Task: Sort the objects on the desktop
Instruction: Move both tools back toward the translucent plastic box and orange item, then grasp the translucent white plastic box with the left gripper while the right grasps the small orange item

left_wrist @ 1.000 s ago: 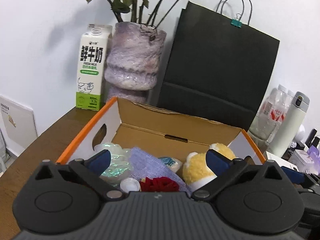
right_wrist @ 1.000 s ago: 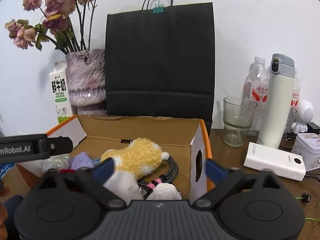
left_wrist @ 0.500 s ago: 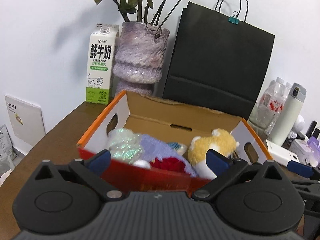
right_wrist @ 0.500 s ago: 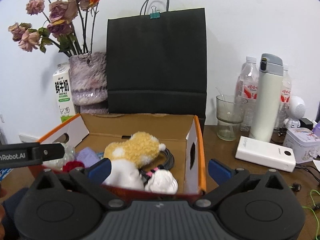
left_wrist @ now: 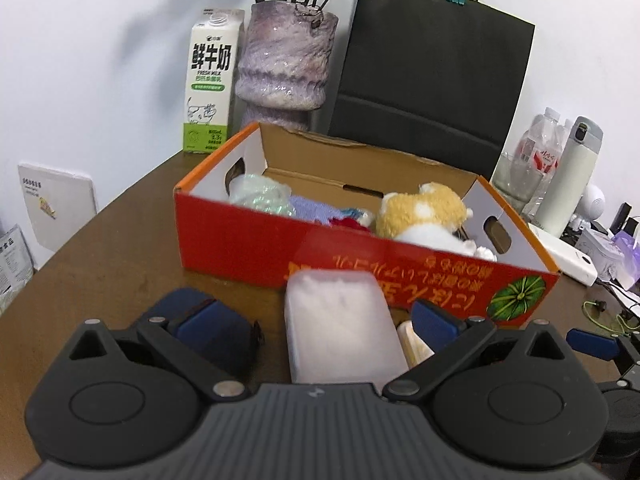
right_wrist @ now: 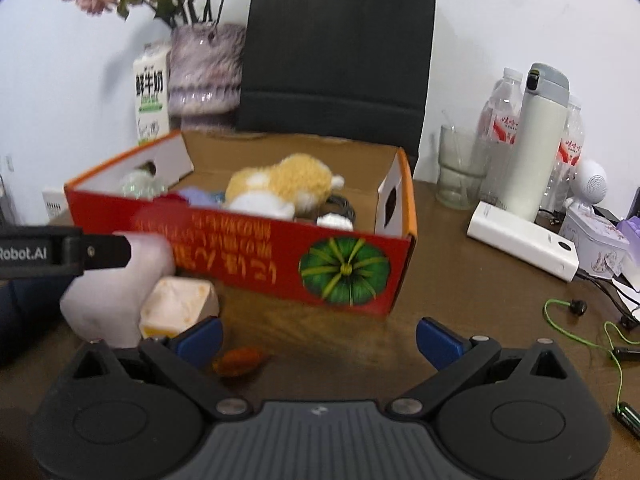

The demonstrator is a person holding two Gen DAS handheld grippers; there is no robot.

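Note:
A red cardboard box (left_wrist: pixel 248 248) with an orange rim stands mid-table and holds a yellow-and-white plush toy (left_wrist: pixel 420 212), a lilac cloth (left_wrist: pixel 310 208), a shiny pale-green bundle (left_wrist: pixel 260 196) and a red item. On the table in front of it lies a white frosted pack (left_wrist: pixel 340 328), between the spread fingers of my left gripper (left_wrist: pixel 314 320), which is open. A cream wrapped block (right_wrist: pixel 178 304) sits beside the pack (right_wrist: pixel 108 300). My right gripper (right_wrist: pixel 320 338) is open over bare table, with a small orange-brown piece (right_wrist: pixel 240 362) by its left finger. A dark blue object (left_wrist: pixel 228 332) lies behind the left gripper's left finger.
Behind the box stand a black paper bag (left_wrist: pixel 432 80), a purple vase (left_wrist: pixel 284 68) and a milk carton (left_wrist: pixel 210 80). To the right are a glass (right_wrist: pixel 460 168), water bottles, a white flask (right_wrist: pixel 540 140), a power bank (right_wrist: pixel 524 240), a tin and a green cable (right_wrist: pixel 592 332).
Both grippers have drawn back from over the box and dropped low in front of it. The box's red front, the white pack and the cream block have come into view.

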